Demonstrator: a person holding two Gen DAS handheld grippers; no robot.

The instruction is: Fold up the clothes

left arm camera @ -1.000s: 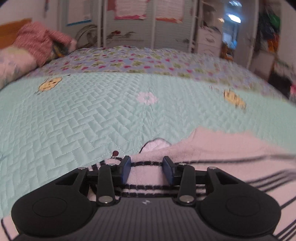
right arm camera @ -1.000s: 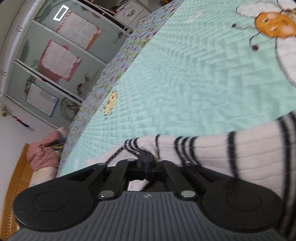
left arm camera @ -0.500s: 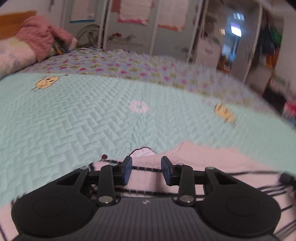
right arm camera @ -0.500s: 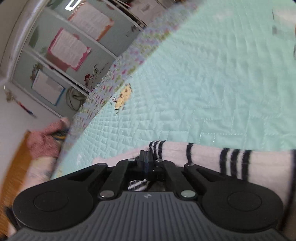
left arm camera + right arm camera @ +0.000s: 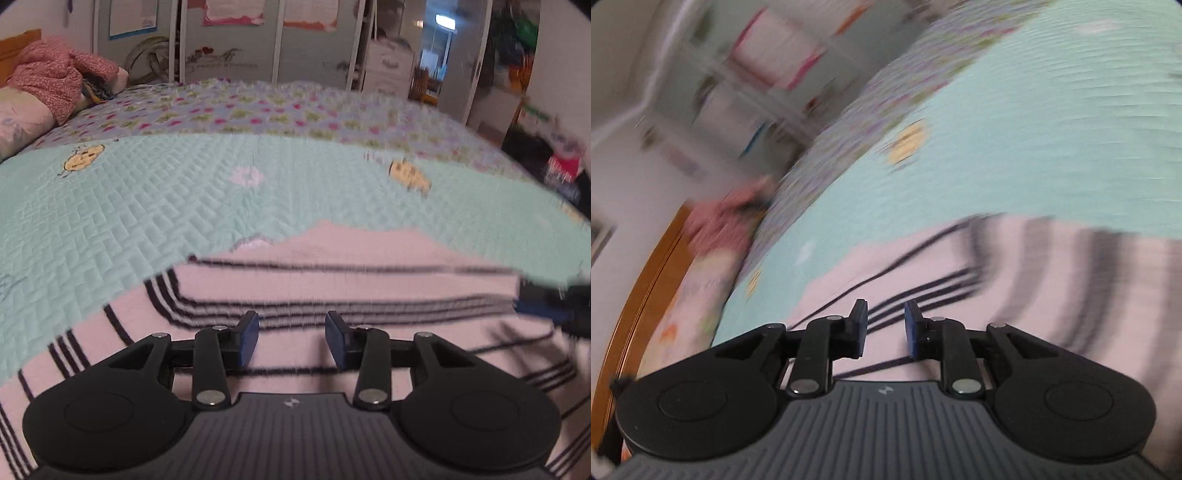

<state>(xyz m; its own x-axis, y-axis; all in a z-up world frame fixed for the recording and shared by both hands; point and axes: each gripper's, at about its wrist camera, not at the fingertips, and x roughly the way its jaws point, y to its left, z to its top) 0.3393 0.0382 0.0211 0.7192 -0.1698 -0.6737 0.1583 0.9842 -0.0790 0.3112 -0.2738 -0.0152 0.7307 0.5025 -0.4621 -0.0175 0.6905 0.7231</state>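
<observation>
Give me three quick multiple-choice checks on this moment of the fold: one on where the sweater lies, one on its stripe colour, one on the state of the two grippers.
1. Where does the striped sweater lie?
A. On the mint quilted bedspread
B. On a wooden floor
C. Hung on a wardrobe door

2. What colour are the sweater's stripes?
A. Red
B. Black
C. Green

3. How do the left gripper and the right gripper stand?
A. Both clamped on cloth
B. Only the left is open
C. Both open, nothing between the fingers

Answers: 1 A, the mint quilt shows on all sides of the garment in the left wrist view. 2 B, dark bands run across the pale knit. 3 C, in each wrist view a clear gap separates the blue pads, with the sweater lying beyond them.
</observation>
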